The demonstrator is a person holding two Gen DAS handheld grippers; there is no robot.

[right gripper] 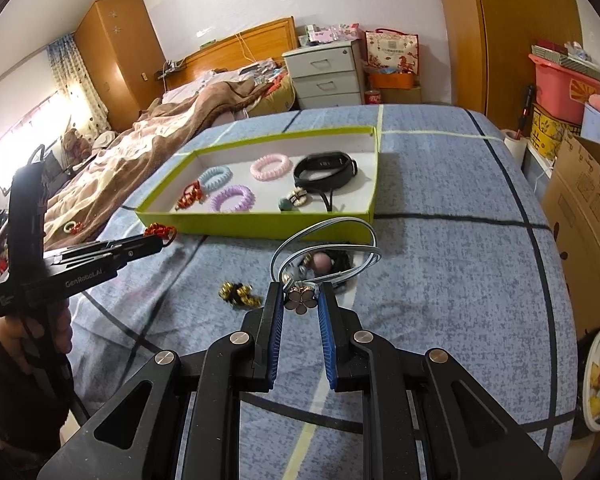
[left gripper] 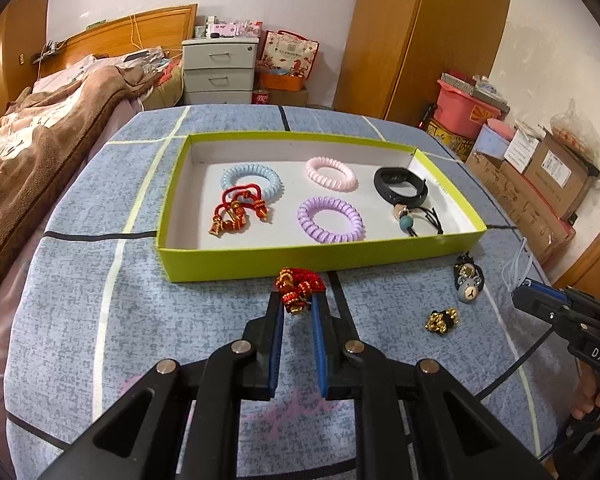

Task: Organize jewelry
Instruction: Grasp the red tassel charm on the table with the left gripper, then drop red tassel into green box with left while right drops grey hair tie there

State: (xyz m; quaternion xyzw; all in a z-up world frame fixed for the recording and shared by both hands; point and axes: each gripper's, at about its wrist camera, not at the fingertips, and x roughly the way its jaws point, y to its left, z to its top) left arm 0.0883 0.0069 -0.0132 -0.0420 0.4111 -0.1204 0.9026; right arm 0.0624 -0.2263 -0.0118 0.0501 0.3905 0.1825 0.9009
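My left gripper [left gripper: 298,304] is shut on a red and gold knotted bracelet [left gripper: 299,286], just in front of the lime-green tray [left gripper: 300,261]. The tray [right gripper: 260,233] holds blue [left gripper: 251,183], pink [left gripper: 331,173] and purple [left gripper: 330,219] coil hair ties, a red cord bracelet [left gripper: 236,212], a black band [left gripper: 400,185] and a beaded tie [left gripper: 406,218]. My right gripper [right gripper: 301,300] is shut on a grey cord hair tie with a flower charm [right gripper: 300,300], held above the blue cloth. It also shows at the right edge of the left wrist view [left gripper: 518,292].
A bear charm piece [left gripper: 468,278] and a gold bead cluster [left gripper: 443,321] lie on the blue cloth right of the tray. A bed with a brown blanket [left gripper: 40,140] is at the left. Cardboard boxes [left gripper: 540,184] stand at the right.
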